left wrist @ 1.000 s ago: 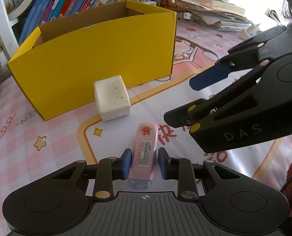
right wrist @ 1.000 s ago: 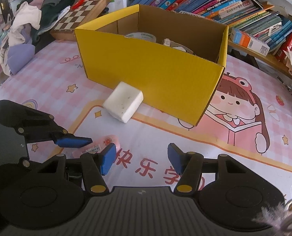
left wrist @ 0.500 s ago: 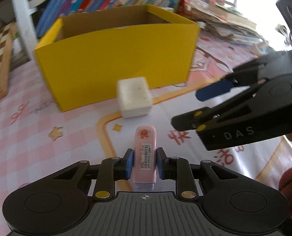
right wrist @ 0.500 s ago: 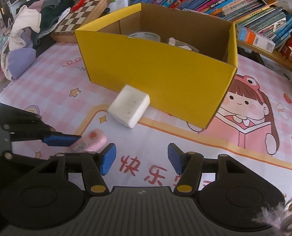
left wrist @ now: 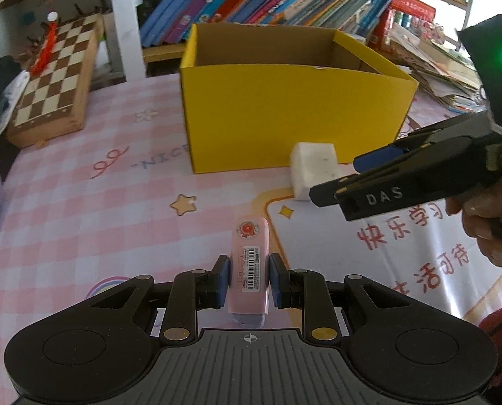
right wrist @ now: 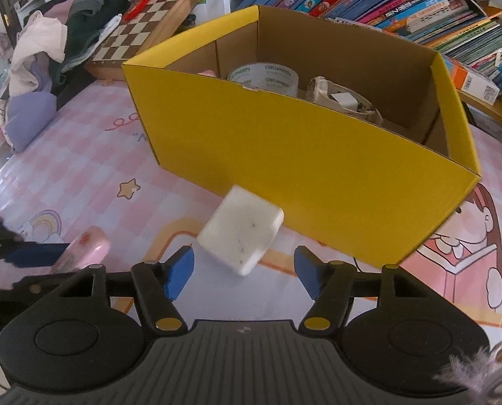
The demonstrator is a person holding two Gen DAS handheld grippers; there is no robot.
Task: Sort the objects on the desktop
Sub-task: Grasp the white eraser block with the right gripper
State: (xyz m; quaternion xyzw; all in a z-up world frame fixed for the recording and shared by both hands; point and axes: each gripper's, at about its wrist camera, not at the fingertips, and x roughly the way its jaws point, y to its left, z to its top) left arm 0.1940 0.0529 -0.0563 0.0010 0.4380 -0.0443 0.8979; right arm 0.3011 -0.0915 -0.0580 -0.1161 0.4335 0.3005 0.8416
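While the left gripper [left wrist: 247, 281] clamps its jaws on a pink case [left wrist: 249, 260] above the desk [left wrist: 82, 202], the right gripper [right wrist: 244, 275] hovers, jaws spread, before a white block [right wrist: 240, 234] beside the yellow box [right wrist: 284, 155]; straddle it squarely.

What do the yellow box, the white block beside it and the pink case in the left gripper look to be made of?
Yellow box: corrugated cardboard, matte yellow outside, raw brown inside, with folded flaps. White block: probably foam or sponge, given its matte, speckled, soft-edged faces; could be an eraser. Pink case, clamped in the left gripper: likely smooth plastic with a slight sheen, rounded corners and a stuck-on barcode label.
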